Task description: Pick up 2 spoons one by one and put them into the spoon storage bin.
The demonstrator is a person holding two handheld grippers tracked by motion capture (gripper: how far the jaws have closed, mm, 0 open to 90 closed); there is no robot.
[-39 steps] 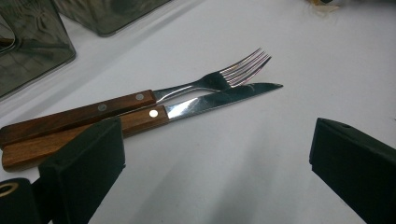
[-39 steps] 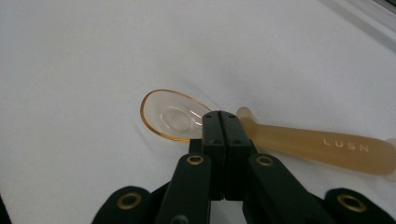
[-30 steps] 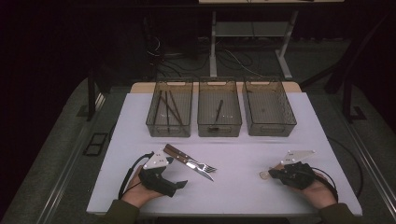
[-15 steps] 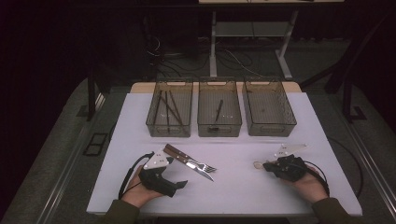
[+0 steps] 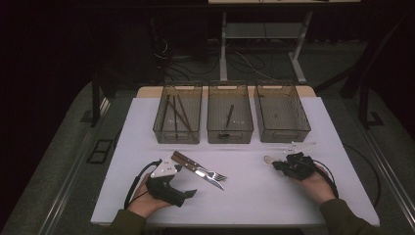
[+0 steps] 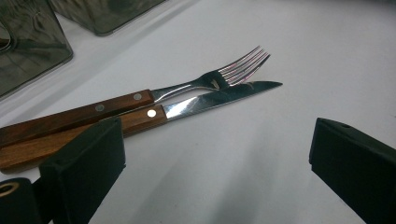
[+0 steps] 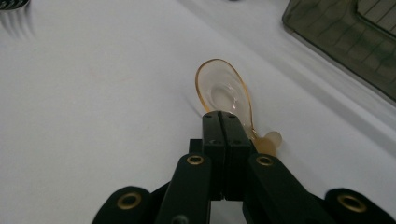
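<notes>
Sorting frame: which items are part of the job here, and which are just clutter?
In the job:
- clear spoon, right gripper shut at its near edge
- fork and knife in front of the open left gripper
- three bins: left holds dark sticks, middle one dark utensil, right

Lying about:
- desk frame and floor cables behind the table

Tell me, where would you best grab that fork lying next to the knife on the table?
Probably by the fork's wooden handle, coming from above with one of the fingers on each long side. The handle is thick and flat-sided, while the tines are thin and the neck is slim. The knife lies tight against one side of the handle, so the far handle end, where the two may part slightly, looks easiest.
</notes>
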